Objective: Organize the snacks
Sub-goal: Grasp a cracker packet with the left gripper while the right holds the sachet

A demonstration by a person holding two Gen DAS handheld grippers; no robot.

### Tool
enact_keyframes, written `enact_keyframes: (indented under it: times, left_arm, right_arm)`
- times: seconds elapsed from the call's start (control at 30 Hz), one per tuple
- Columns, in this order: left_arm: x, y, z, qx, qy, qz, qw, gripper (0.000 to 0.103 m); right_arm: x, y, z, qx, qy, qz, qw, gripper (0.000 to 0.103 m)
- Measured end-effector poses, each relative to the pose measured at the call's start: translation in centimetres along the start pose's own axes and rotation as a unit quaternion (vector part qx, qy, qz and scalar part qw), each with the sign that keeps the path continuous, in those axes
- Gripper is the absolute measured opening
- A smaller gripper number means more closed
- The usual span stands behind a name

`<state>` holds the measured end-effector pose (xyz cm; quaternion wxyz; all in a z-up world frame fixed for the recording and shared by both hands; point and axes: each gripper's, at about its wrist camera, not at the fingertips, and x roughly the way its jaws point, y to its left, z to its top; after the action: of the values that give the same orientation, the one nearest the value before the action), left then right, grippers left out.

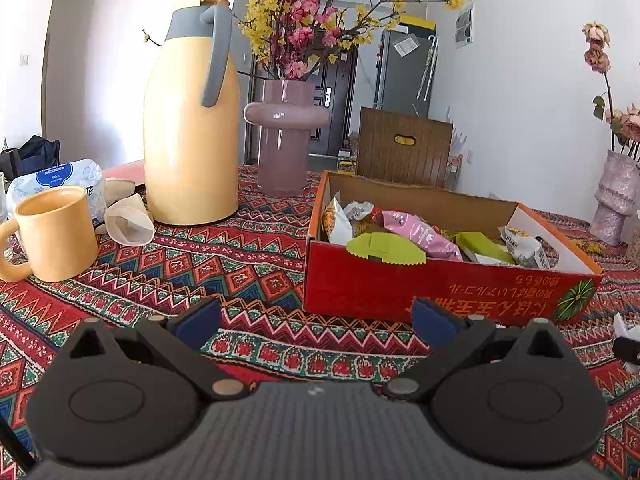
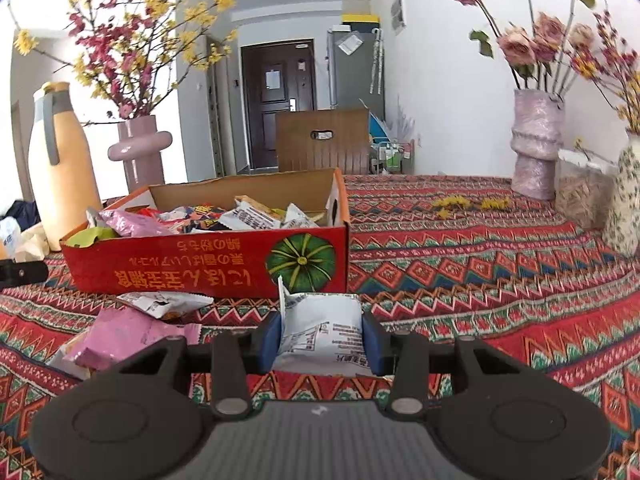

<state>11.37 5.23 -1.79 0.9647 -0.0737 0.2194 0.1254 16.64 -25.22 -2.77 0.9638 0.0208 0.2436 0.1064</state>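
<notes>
Two wrist-camera views look across a table covered in a red patterned cloth (image 2: 480, 264).

In the right wrist view, the right gripper (image 2: 322, 340) sits at 6 o'clock, its two blue pads pinching a white snack packet (image 2: 320, 330) from both sides. The packet stands upright between the pads, printed with small black text, and appears raised just above the cloth. Directly beyond it, toward 12 o'clock, stands a red cardboard box (image 2: 208, 264) with a green pumpkin picture on its front wall. The box is open on top and filled with mixed snack packets in white, pink and green. At 9 o'clock from the held packet, two loose packets lie on the cloth just in front of the box: a pink packet (image 2: 132, 340) and a white crumpled packet (image 2: 164, 304) beside it, touching or nearly so.

In the left wrist view, the left gripper (image 1: 316, 320) fills the lower frame with its blue pads spread wide apart and only cloth between them. The same box (image 1: 400, 288) sits at 1 o'clock from it, near but apart. At 11 o'clock stands a tall yellow thermos jug (image 1: 192, 128), with a pink vase of flowers (image 1: 284, 140) just beside it. A yellow mug (image 1: 56, 232) rests at 9 o'clock.
</notes>
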Motion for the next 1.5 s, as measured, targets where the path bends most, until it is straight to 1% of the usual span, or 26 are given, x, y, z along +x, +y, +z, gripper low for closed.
enact_keyframes:
  times: [0.1,0.23,0.3,0.37,0.5,0.57,0.7,0.8,0.9,0.93,0.97,1.0,1.07,1.13,1.2,1.23,1.27,1.37,1.5]
  left_arm:
    - [0.2,-0.1,0.1,0.002,0.014,0.014,0.9998,0.103]
    - [-0.2,-1.0,0.0,0.033,0.044,0.017,0.9983,0.103]
    - [-0.7,-1.7,-0.1,0.045,0.059,0.001,0.9973,0.103]
    - [-1.6,-2.4,-0.1,0.061,0.069,-0.026,0.9955,0.103]
    - [-3.5,-4.5,-0.7,0.109,0.072,-0.077,0.9884,0.103]
    - [-3.8,-5.7,-1.3,0.131,0.075,-0.086,0.9849,0.103]
    - [-3.0,-7.7,-2.4,0.154,0.092,-0.080,0.9805,0.103]
    - [-1.8,-8.6,-2.8,0.161,0.103,-0.075,0.9786,0.103]
    - [-0.8,-9.5,-3.0,0.172,0.110,-0.056,0.9772,0.102]
    - [-0.6,-9.6,-3.0,0.175,0.113,-0.052,0.9767,0.100]
    - [-0.4,-9.8,-3.1,0.177,0.116,-0.049,0.9761,0.094]
    - [-0.3,-9.9,-3.1,0.178,0.119,-0.049,0.9755,0.091]
    - [0.0,-10.0,-3.3,0.178,0.124,-0.050,0.9749,0.089]
    - [0.3,-9.9,-3.3,0.176,0.127,-0.051,0.9748,0.085]
    - [0.6,-9.6,-3.4,0.170,0.133,-0.055,0.9750,0.072]
    - [0.7,-9.5,-3.4,0.168,0.133,-0.056,0.9751,0.069]
    - [0.6,-9.4,-3.3,0.168,0.131,-0.058,0.9754,0.065]
    - [0.2,-8.8,-3.2,0.163,0.127,-0.069,0.9759,0.058]
    - [-0.5,-7.9,-3.2,0.155,0.122,-0.075,0.9775,0.053]
  right_arm:
    - [0.3,-0.3,-0.2,0.010,-0.008,-0.002,1.000,0.042]
    - [0.3,-0.8,-0.3,0.026,-0.009,0.007,1.000,0.042]
    - [0.2,-1.0,-0.3,0.032,-0.010,0.011,0.999,0.042]
    - [0.2,-1.1,-0.3,0.037,-0.012,0.014,0.999,0.042]
    - [0.0,-1.3,-0.4,0.044,-0.018,0.021,0.999,0.043]
    - [-0.2,-1.4,-0.5,0.046,-0.021,0.025,0.998,0.043]
    - [-0.4,-1.5,-0.5,0.048,-0.025,0.031,0.998,0.043]
    - [-0.5,-1.5,-0.6,0.050,-0.028,0.034,0.998,0.043]
    - [-0.5,-1.6,-0.6,0.053,-0.028,0.035,0.998,0.043]
    - [-0.5,-1.6,-0.6,0.054,-0.029,0.036,0.998,0.043]
    - [-0.5,-1.6,-0.6,0.054,-0.029,0.036,0.997,0.043]
    - [-0.5,-1.6,-0.6,0.054,-0.030,0.037,0.997,0.043]
    - [-0.6,-1.6,-0.6,0.055,-0.030,0.038,0.997,0.043]
    - [-0.6,-1.6,-0.6,0.055,-0.031,0.039,0.997,0.043]
    - [-0.6,-1.6,-0.6,0.055,-0.031,0.040,0.997,0.043]
    - [-0.6,-1.6,-0.6,0.055,-0.031,0.041,0.997,0.043]
    - [-0.6,-1.6,-0.6,0.055,-0.031,0.040,0.997,0.044]
    - [-0.6,-1.6,-0.6,0.054,-0.030,0.040,0.997,0.044]
    - [-0.6,-1.6,-0.6,0.054,-0.030,0.040,0.997,0.044]
